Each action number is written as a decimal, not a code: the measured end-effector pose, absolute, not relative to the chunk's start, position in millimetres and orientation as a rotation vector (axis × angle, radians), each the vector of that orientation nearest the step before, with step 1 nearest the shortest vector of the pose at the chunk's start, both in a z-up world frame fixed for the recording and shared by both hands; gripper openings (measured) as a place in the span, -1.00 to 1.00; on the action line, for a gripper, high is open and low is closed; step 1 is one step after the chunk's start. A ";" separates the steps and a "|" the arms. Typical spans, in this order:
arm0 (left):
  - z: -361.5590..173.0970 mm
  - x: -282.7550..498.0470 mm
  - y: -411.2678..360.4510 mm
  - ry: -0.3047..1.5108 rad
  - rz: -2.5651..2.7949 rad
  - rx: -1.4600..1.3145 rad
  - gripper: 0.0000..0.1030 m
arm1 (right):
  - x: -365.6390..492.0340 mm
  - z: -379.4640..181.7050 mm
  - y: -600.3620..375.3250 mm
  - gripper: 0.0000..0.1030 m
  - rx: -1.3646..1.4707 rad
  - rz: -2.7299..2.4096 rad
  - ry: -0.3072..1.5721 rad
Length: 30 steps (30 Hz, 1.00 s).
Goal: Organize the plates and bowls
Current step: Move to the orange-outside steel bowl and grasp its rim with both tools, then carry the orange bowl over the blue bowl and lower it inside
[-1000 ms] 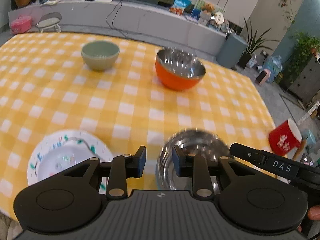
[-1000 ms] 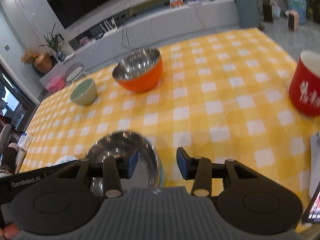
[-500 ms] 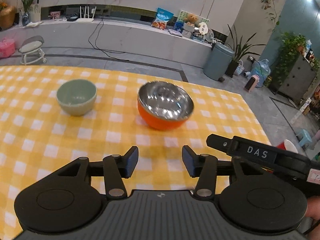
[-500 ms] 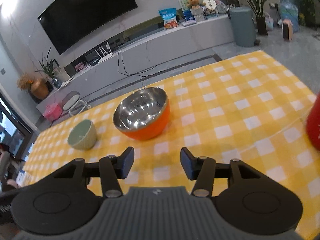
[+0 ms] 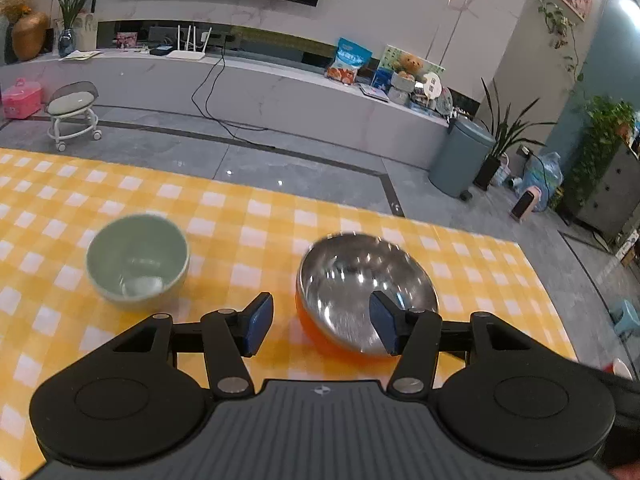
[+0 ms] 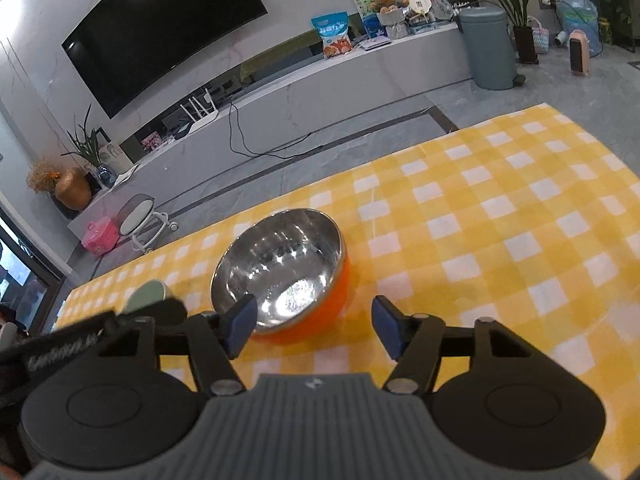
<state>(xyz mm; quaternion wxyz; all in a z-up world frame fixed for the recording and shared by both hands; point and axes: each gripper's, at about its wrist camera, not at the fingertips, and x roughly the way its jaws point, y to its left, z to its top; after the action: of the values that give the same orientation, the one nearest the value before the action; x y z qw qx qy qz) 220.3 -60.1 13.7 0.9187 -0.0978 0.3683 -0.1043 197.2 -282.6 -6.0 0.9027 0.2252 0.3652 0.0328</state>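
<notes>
Two wrist views over a bench [image 5: 472,280] covered in a yellow-and-white check cloth. The left gripper [image 5: 321,322] has its fingers [image 5: 258,322] apart and opening, with nothing pressed between the blue pads; the near rim of the orange bowl [image 5: 366,288] shows in the gap, and the right-hand pad overlaps that bowl's steel inside in the picture, though contact cannot be told. The right gripper [image 6: 312,326] likewise has its fingers [image 6: 240,324] apart and opening, empty; the orange bowl [image 6: 288,272] sits ahead of them, nearer the left finger, upright on the cloth. In the left view a green bowl [image 5: 138,262] stands upright to the left of the orange bowl, near it but apart. In the right view the green bowl [image 6: 146,296] is only partly seen, behind the dark body of the left gripper at the left edge. Beyond the bench: grey floor, a low stone ledge [image 5: 280,92], a wall screen [image 6: 160,28], a grey bin [image 5: 460,156], a wheeled stool [image 5: 72,112].
</notes>
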 end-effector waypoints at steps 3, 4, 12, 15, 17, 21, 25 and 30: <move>4.7 235.8 -61.2 0.763 -0.199 -0.190 0.26 | 208.6 -9.5 -282.6 0.22 0.462 0.063 0.761; 1.7 239.6 -61.9 0.770 -0.193 -0.183 0.26 | 211.9 -10.6 -282.3 0.22 0.460 0.062 0.763; -21.1 261.6 -62.8 0.833 -0.175 -0.199 -0.27 | 222.2 -27.0 -284.0 0.22 0.465 0.068 0.801; -24.9 263.7 -66.3 0.849 -0.191 -0.186 -0.55 | 223.2 -30.7 -283.8 0.21 0.463 0.062 0.812; -25.3 262.6 -69.8 0.851 -0.201 -0.177 -0.66 | 224.2 -34.3 -285.0 0.20 0.464 0.056 0.821; -21.6 259.0 -75.8 0.853 -0.200 -0.151 -0.74 | 223.7 -36.7 -288.1 0.00 0.499 0.063 0.822; -17.6 256.0 -77.5 0.854 -0.208 -0.132 -0.76 | 223.2 -37.7 -287.1 -0.32 0.505 0.069 0.818; -12.3 251.2 -80.8 0.867 -0.208 -0.116 -0.79 | 225.7 -49.6 -292.1 -0.67 0.572 0.085 0.821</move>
<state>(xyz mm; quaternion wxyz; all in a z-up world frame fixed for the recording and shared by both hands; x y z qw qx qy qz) 251.2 -80.8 -12.3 0.9007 -0.0559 0.4191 -0.1004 225.7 -292.2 -49.6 0.8765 0.2744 0.3934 0.0409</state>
